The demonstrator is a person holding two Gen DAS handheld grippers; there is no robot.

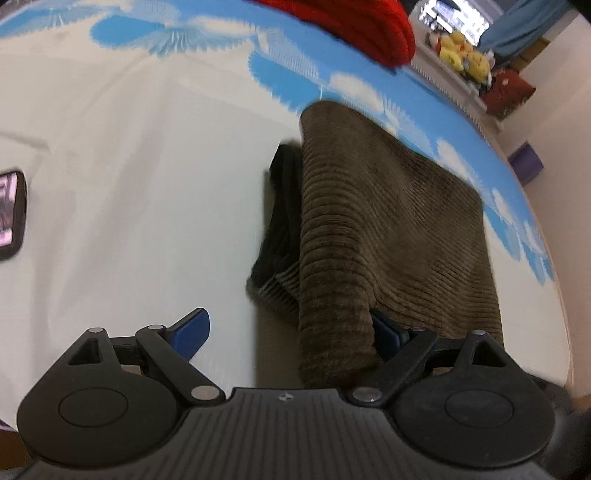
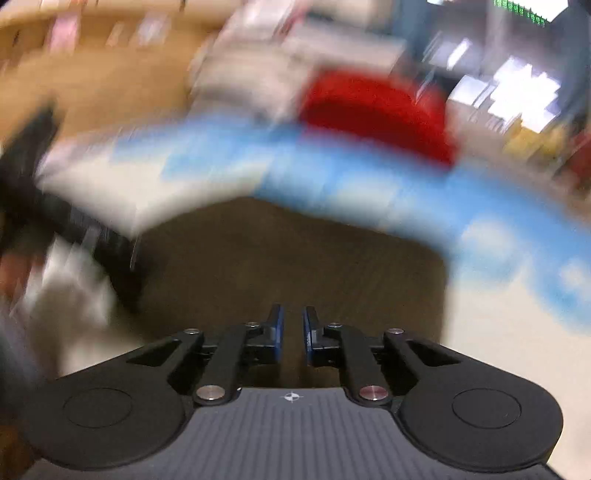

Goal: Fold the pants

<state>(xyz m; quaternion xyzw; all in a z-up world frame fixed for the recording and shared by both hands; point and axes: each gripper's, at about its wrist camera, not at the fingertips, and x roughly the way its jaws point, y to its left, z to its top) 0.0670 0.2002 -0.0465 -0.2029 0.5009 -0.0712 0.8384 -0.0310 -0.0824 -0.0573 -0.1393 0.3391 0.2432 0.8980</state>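
Left wrist view: a dark phone-like slab with a lit pinkish screen (image 1: 11,214) lies at the far left edge of the white cloth-covered surface with a blue feathery print (image 1: 129,184), well apart from the brown corduroy pants (image 1: 388,229), which sit folded right of centre. Against the pants' left edge shows a strip of black fabric lining (image 1: 280,206). The left claw (image 1: 291,332) stands spread wide: its left blue pad (image 1: 192,328) hangs clear over bare white cloth, while a hanging fold of the corduroy drapes between the fingers and covers most of the right blue pad (image 1: 386,334); whether that pad presses on the cloth cannot be told. Beyond the pants, at the far edge of the surface, lies a red ribbed knit garment (image 1: 362,26); right of it, yellow plush toys (image 1: 463,53) sit on a white ledge.

Right wrist view, heavily blurred: a dark shape (image 2: 26,177) crosses the left edge, unidentifiable. The same pants (image 2: 295,254) fill the centre. Above them, the right claw (image 2: 293,334) has its blue pads drawn nearly together with only a thin slit between and nothing caught in it. The red garment (image 2: 376,110) lies beyond the pants, right of centre.
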